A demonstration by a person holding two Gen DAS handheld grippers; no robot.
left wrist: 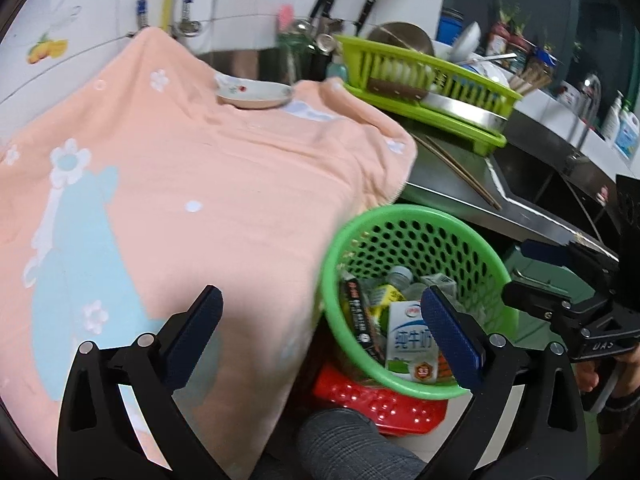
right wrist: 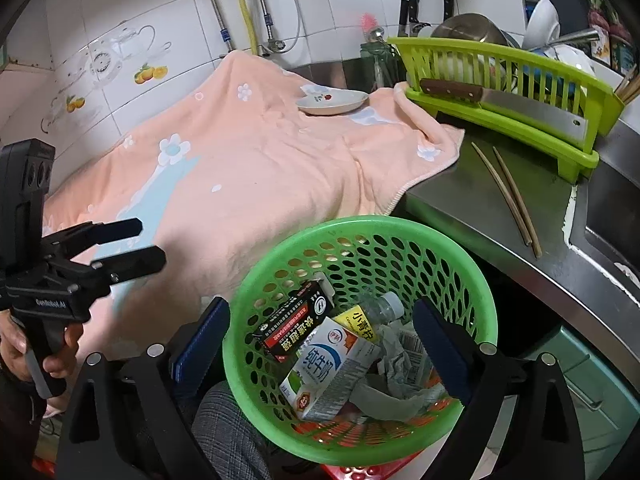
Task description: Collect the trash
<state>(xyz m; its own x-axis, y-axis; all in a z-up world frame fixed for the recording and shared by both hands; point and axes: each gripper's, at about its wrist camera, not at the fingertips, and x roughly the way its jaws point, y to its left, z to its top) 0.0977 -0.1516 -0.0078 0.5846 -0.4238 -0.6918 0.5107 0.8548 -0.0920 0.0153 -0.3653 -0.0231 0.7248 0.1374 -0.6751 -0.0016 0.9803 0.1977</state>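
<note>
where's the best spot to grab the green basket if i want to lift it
Probably the rim of the green basket, from above, one finger inside and one outside the thin wall. The basket stands upright and open-topped, is too wide to span, and the milk carton and other trash leave the rim free.

Both grippers point steeply downward, side by side, each held by a hand on its pistol grip. The left gripper (left wrist: 320, 332) has its blue-padded fingers (left wrist: 192, 336) spread wide with nothing pressed between them; the left hand (right wrist: 36, 348) wraps the black handle low at the side. The right gripper (right wrist: 320, 344) also stands wide open and grips nothing, and the right hand (left wrist: 604, 372) holding it shows only at the edge, fingers curled round the handle.
</note>
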